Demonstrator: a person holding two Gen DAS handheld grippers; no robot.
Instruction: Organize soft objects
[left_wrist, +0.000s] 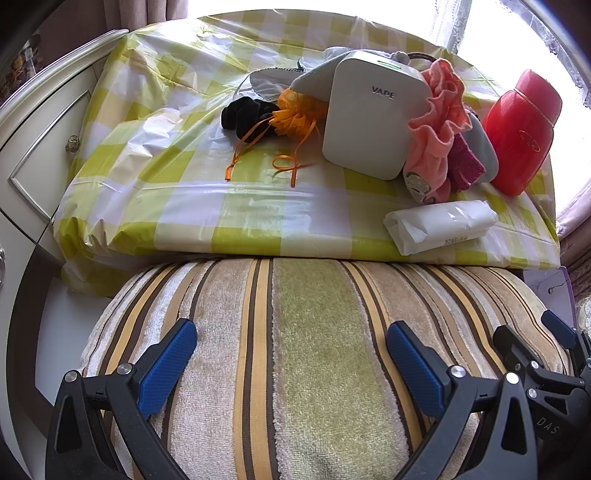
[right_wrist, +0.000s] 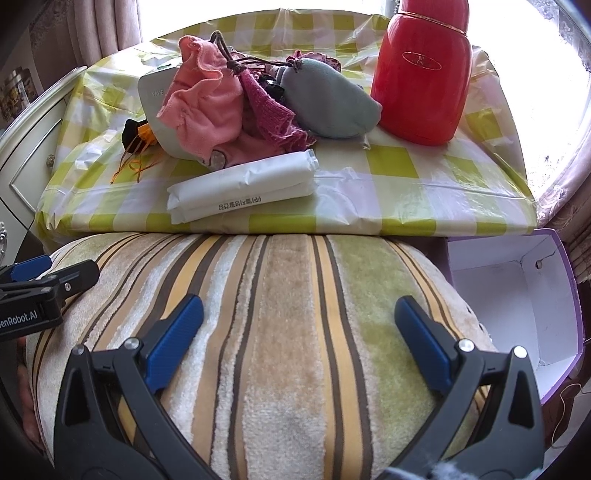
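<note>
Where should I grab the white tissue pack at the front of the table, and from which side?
Grip the tissue pack across its short width near the middle, coming from above and the front edge. It lies flat and long, left to right, with bare tablecloth in front and to its right. The right gripper is open over the striped cushion, roughly facing it, so it is probably the handier one.

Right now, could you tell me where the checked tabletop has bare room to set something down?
Free: the tablecloth left of the black scrunchie, and the front strip between the white packet and red flask. The middle around the white device is crowded.
</note>
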